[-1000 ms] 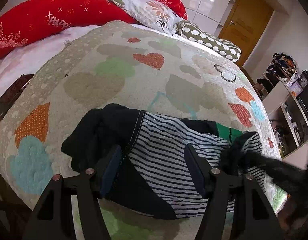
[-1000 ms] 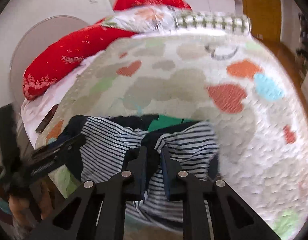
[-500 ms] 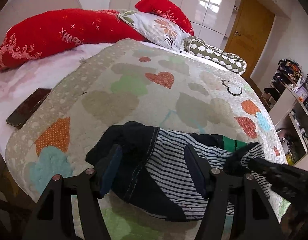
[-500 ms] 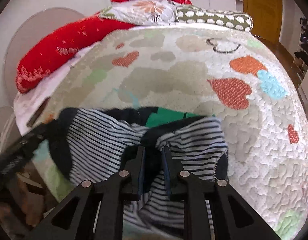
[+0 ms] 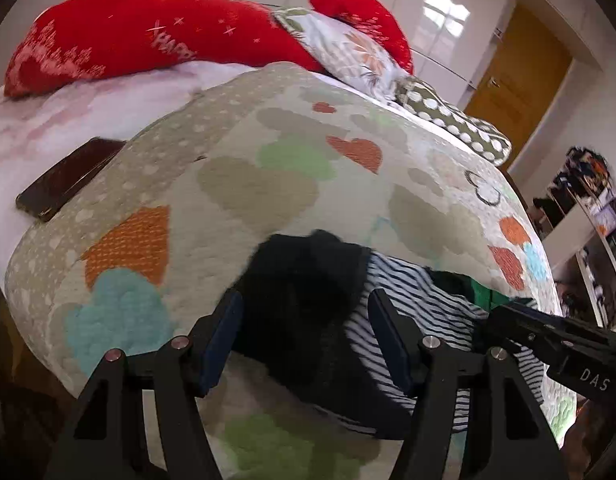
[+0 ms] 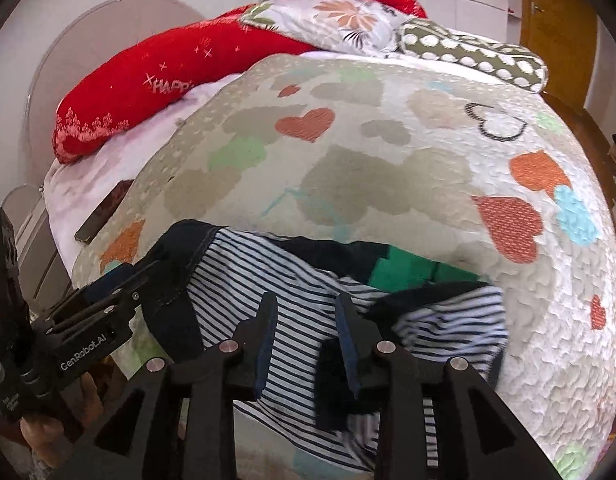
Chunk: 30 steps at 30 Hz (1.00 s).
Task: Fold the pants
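The pants (image 6: 268,276) are navy-and-white striped with dark navy parts and a green patch; they lie crumpled on the quilt near the bed's front edge, and show in the left wrist view (image 5: 408,304) too. My left gripper (image 5: 304,332) is open, its fingers astride the dark left end of the pants, holding nothing. It also appears at the left of the right wrist view (image 6: 120,284). My right gripper (image 6: 304,320) is open above the striped middle. It enters the left wrist view (image 5: 504,320) from the right.
The heart-patterned quilt (image 5: 268,184) covers the bed. Red pillows (image 5: 128,40), a floral pillow (image 5: 344,52) and a dotted bolster (image 5: 448,120) lie at the head. A dark phone (image 5: 64,184) lies on the white sheet at left. A wooden door (image 5: 520,88) and shelves (image 5: 588,216) stand at right.
My right gripper has opened and let go of the pants fabric, which now lies on the quilt. My left gripper has shifted toward the pants' dark left end.
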Motion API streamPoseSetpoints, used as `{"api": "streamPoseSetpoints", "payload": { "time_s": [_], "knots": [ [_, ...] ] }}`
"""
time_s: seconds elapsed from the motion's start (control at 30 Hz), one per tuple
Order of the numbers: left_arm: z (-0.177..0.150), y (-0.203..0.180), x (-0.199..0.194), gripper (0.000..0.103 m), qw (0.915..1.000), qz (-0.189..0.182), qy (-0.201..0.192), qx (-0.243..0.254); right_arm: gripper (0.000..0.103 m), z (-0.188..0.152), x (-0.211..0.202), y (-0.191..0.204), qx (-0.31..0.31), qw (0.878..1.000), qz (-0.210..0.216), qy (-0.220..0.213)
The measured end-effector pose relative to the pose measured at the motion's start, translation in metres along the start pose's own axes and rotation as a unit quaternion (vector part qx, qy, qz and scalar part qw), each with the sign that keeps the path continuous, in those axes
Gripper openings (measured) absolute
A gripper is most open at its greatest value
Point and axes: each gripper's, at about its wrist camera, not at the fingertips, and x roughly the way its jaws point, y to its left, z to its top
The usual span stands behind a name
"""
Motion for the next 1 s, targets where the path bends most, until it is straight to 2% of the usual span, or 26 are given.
{"api": "streamPoseSetpoints", "payload": {
  "time_s": [0.2, 0.27, 0.43, 0.67, 0.7, 0.93, 1.0],
  "knots": [
    [0.001, 0.035, 0.005, 0.064, 0.9991, 0.008, 0.005, -0.042, 0.035, 0.01, 0.025, 0.022, -0.013, 0.999, 0.014, 0.035],
    [0.001, 0.047, 0.008, 0.064, 0.9983, 0.01, 0.009, -0.056, 0.038, 0.015, 0.034, 0.032, -0.024, 0.998, 0.018, 0.047],
    [-0.001, 0.065, 0.011, 0.064, 0.9966, 0.004, 0.015, -0.081, 0.054, 0.031, 0.054, 0.056, -0.045, 0.996, 0.032, 0.074],
    [-0.003, 0.076, 0.013, 0.064, 0.9956, -0.003, 0.018, -0.092, 0.061, 0.063, 0.094, 0.077, -0.028, 0.989, 0.058, 0.137],
    [-0.003, 0.078, 0.013, 0.064, 0.9956, -0.005, 0.018, -0.092, 0.064, 0.066, 0.1, 0.08, -0.029, 0.987, 0.059, 0.147],
    [-0.007, 0.077, 0.016, 0.065, 0.9967, -0.023, 0.019, -0.075, 0.076, 0.083, 0.141, 0.099, -0.029, 0.976, 0.01, 0.216],
    [-0.007, 0.075, 0.016, 0.068, 0.9964, -0.04, 0.018, -0.073, 0.079, 0.087, 0.147, 0.102, -0.031, 0.973, -0.002, 0.227]
  ]
}}
